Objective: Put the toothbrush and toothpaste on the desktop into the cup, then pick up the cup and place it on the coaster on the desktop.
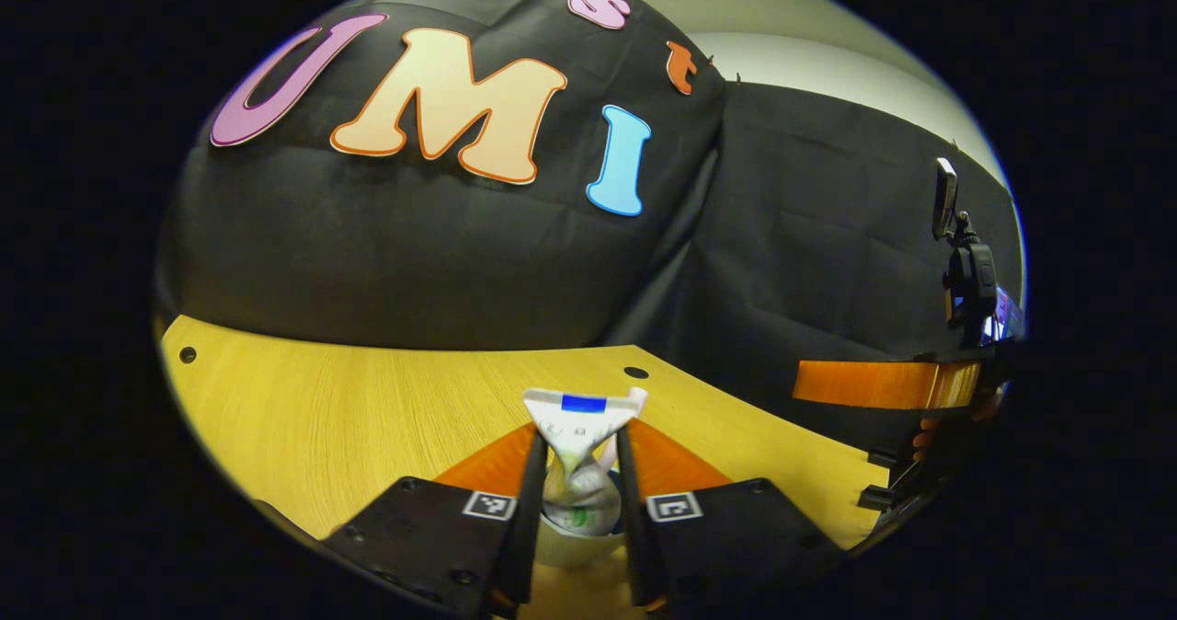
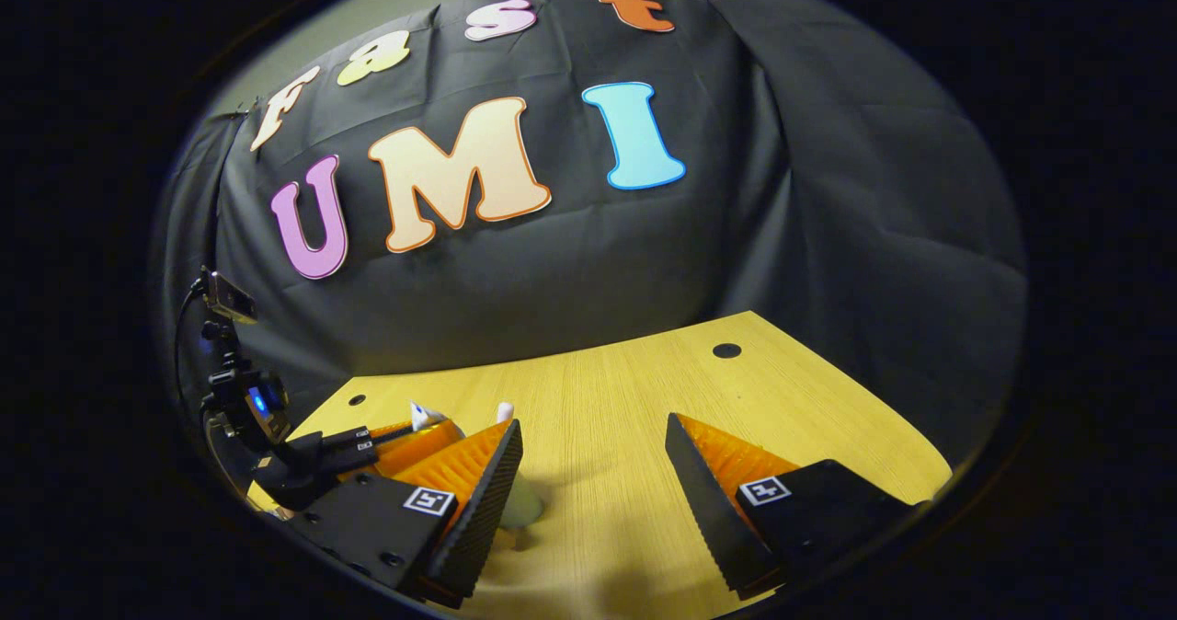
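While the left gripper [image 1: 577, 473] is clamped on the crumpled white toothpaste tube [image 1: 581, 436] right above the pale round cup [image 1: 575, 537], lower it straight in before releasing; right gripper [image 2: 593, 473] gapes wide nearby.

We see only the crimped upper end of the toothpaste [image 1: 581, 436]; its lower part is hidden behind the fingers [image 1: 531, 510]. The cup [image 1: 575, 546] beneath shows just a sliver of rim. In the right gripper view, one finger [image 2: 478, 500] hides most of the cup.
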{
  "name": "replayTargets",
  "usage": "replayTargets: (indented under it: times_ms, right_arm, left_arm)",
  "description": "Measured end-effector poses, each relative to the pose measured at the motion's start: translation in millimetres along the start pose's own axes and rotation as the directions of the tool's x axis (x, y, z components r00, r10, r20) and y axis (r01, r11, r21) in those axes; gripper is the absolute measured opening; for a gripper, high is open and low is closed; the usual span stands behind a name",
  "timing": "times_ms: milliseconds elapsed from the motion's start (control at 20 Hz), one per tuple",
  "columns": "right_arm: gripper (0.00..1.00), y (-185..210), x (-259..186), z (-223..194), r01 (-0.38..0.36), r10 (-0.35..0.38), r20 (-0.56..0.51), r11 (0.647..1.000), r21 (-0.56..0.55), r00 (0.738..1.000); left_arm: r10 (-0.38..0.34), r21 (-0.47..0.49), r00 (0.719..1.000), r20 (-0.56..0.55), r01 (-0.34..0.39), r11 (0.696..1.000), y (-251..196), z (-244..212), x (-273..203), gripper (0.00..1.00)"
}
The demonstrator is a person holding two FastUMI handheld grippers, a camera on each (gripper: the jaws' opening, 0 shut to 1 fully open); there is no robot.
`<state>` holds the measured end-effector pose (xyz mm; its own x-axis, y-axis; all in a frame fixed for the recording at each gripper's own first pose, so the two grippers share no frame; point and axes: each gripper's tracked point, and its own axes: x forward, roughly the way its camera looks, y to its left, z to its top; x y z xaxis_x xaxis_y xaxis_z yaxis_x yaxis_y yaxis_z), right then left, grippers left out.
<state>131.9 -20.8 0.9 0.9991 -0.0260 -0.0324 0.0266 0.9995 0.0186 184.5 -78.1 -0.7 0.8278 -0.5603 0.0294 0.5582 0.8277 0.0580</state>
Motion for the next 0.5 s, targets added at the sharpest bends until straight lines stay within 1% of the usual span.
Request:
replayTargets:
  times_ms: [50, 150, 200, 250, 300, 350, 400, 450, 500]
  right_arm:
    - [0.96, 2.2, -1.4, 0.8, -0.004, 0.004, -0.003, 1.0, -0.002, 1.0]
    - [0.96, 8.7, -4.2, 0.2, -0.014, 0.014, -0.018, 1.0, -0.013, 1.0]
    - [0.96, 15.6, -5.1, -1.6, -0.026, 0.025, -0.031, 0.999, -0.028, 0.999]
    - [0.96, 22.4, -5.0, -3.1, -0.042, 0.04, -0.043, 0.998, -0.04, 0.998]
    - [0.96, 30.9, -5.2, -4.3, -0.061, 0.058, -0.06, 0.997, -0.051, 0.997]
    - [0.96, 38.8, -5.5, -6.6, -0.082, 0.078, -0.073, 0.995, -0.058, 0.994]
    - [0.94, 49.4, -4.2, -9.4, -0.107, 0.101, -0.093, 0.992, -0.063, 0.99]
    - [0.98, 60.0, -1.3, -15.1, -0.133, 0.125, -0.117, 0.989, -0.067, 0.985]
    - [0.98, 71.0, 1.3, -22.3, -0.161, 0.149, -0.147, 0.984, -0.076, 0.978]
  left_arm:
    - [0.0, -0.004, 1.0, 0.011, 0.0, 1.0, -1.1, 4.4, -4.0, 0.57]
    - [0.0, -0.012, 0.998, 0.066, 0.0, 1.0, -3.5, 22.6, -16.3, 0.73]
    - [0.006, -0.015, 0.996, 0.094, -0.005, 1.0, -2.3, 31.7, -22.9, 0.77]
    - [0.024, -0.012, 0.994, 0.111, -0.022, 1.0, 2.1, 39.6, -29.1, 0.88]
    - [0.047, -0.003, 0.992, 0.12, -0.047, 0.999, 8.2, 45.7, -38.8, 0.93]
    - [0.077, 0.009, 0.99, 0.121, -0.079, 0.997, 15.4, 49.8, -47.0, 0.94]
    - [0.105, 0.018, 0.987, 0.118, -0.108, 0.994, 23.3, 52.0, -55.2, 0.94]
    - [0.133, 0.023, 0.984, 0.115, -0.137, 0.99, 30.8, 54.9, -64.4, 0.94]
    - [0.171, 0.022, 0.979, 0.115, -0.175, 0.984, 41.6, 59.5, -77.9, 0.95]
